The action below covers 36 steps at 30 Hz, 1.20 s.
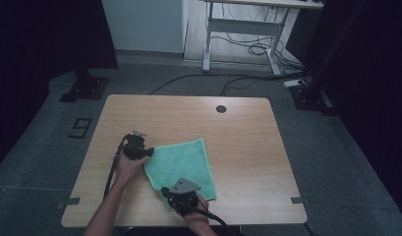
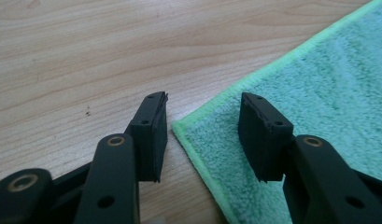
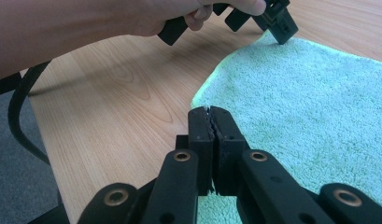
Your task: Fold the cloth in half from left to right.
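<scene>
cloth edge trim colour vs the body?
The cloth is teal-green terry; its edge trim is a brighter light green. Shows best in the left gripper view.

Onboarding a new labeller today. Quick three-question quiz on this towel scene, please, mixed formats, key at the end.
1. True or false: the left tool has its jaws apart, straddling a corner of the towel.
2. Multiple choice: the right tool has its jaws A) wide open above the towel, B) shut at the towel's near edge, C) clamped on a cable.
3. Short answer: what does the towel lie on, and is it spread flat or bunched up?

Key
1. True.
2. B.
3. On the table, spread flat.
</scene>
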{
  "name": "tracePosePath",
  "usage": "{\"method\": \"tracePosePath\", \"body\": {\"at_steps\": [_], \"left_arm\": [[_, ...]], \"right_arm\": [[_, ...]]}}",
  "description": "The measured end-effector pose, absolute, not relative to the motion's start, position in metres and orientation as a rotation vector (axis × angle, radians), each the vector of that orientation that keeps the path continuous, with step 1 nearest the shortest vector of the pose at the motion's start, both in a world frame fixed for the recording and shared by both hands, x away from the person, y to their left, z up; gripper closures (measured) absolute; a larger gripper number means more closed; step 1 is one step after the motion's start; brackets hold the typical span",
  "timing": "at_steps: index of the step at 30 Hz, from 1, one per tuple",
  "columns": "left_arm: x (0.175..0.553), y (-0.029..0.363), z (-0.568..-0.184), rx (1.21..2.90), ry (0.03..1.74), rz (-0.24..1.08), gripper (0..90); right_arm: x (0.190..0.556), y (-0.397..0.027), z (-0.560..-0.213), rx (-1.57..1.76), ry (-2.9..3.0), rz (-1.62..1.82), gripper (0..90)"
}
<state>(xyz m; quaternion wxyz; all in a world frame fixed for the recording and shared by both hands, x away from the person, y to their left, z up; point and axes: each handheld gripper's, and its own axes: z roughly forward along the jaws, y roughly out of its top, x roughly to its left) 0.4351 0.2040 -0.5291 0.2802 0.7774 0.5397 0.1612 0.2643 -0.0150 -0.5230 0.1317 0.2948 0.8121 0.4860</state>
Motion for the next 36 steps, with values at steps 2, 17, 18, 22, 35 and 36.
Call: {"method": "tracePosePath", "body": {"at_steps": [2, 17, 18, 22, 35, 36], "left_arm": [[0.435, 0.205, -0.531, 2.084, 1.445, 0.439, 52.9], [0.432, 0.198, -0.532, 2.099, 1.350, 0.410, 85.7], [0.432, 0.199, -0.532, 2.097, 1.350, 0.404, 86.2], [0.433, 0.199, -0.527, 2.064, 1.343, 0.372, 87.1], [0.440, 0.162, -0.475, 2.020, 1.217, 0.364, 87.3], [0.441, 0.158, -0.474, 2.022, 1.212, 0.364, 87.3]], "right_arm": [[0.264, -0.015, -0.523, 0.856, 2.356, 1.412, 87.3], [0.263, -0.015, -0.525, 0.847, 2.361, 1.413, 87.3], [0.263, -0.015, -0.525, 0.847, 2.361, 1.413, 87.3], [0.264, -0.016, -0.525, 0.854, 2.357, 1.419, 87.3], [0.260, -0.017, -0.516, 0.825, 2.331, 1.469, 87.3], [0.260, -0.017, -0.516, 0.826, 2.329, 1.475, 87.3]]}}
